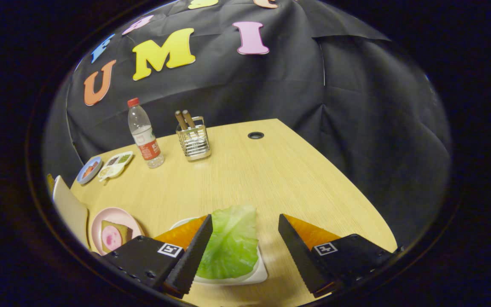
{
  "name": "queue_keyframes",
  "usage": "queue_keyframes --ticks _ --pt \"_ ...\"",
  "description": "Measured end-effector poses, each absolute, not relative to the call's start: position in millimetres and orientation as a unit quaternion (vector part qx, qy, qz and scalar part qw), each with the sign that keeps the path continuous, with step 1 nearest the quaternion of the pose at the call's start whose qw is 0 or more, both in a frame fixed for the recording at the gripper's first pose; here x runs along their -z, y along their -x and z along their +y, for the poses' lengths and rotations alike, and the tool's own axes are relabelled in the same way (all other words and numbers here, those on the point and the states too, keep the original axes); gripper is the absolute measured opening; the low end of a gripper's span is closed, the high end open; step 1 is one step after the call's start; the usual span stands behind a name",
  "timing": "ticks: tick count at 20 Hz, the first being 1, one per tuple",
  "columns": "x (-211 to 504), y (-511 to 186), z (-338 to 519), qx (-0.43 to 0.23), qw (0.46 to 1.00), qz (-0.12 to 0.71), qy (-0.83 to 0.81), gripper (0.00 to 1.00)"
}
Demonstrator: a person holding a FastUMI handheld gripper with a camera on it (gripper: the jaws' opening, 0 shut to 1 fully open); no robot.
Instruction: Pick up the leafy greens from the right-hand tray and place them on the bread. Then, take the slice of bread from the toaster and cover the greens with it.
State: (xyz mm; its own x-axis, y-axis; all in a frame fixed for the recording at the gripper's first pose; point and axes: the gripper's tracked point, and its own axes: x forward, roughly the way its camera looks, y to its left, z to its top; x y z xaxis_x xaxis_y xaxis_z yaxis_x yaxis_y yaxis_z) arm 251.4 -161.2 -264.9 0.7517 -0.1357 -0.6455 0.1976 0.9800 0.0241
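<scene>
My gripper [245, 230] hangs over the wooden table [245, 170], jaws spread wide, gripping nothing. The lettuce leaf [230, 243] lies on its white tray [259, 273] between my fingers, nearer the left one. Off to the left, pink plate [110, 215] with bread [113, 236]. Beyond: water bottle [144, 134], wire cutlery holder [193, 141]

The handheld black two-fingered tool [245, 224] had wedge-shaped fingers [194, 253] with ridged, saw-toothed inner faces and bright orange upper sides. Each blocky black finger base carried a small square black-and-white marker, and small dark screws dotted the left base.
</scene>
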Motion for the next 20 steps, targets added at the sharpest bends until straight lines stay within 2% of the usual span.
queue_keyframes --ticks 5,9,10,13,15,17,18,19,20 --pt "278.2 -258.0 -164.3 0.098 0.925 0.366 -0.028 0.90" --pt "293.5 -256.7 -160.6 0.087 0.916 0.388 -0.047 0.69" --pt "297.9 -256.7 -159.6 0.084 0.914 0.394 -0.051 0.69" --pt "296.0 -257.4 -154.1 0.076 0.914 0.394 -0.056 0.44" --pt "294.9 -256.8 -155.4 0.080 0.914 0.393 -0.051 0.45" --pt "292.8 -257.1 -152.7 0.080 0.915 0.393 -0.047 0.01" --pt "292.4 -255.5 -152.6 0.080 0.914 0.396 -0.043 0.05" --pt "288.8 -253.4 -152.2 0.082 0.915 0.392 -0.042 0.05" --pt "281.9 -251.9 -151.2 0.082 0.917 0.387 -0.040 0.00"
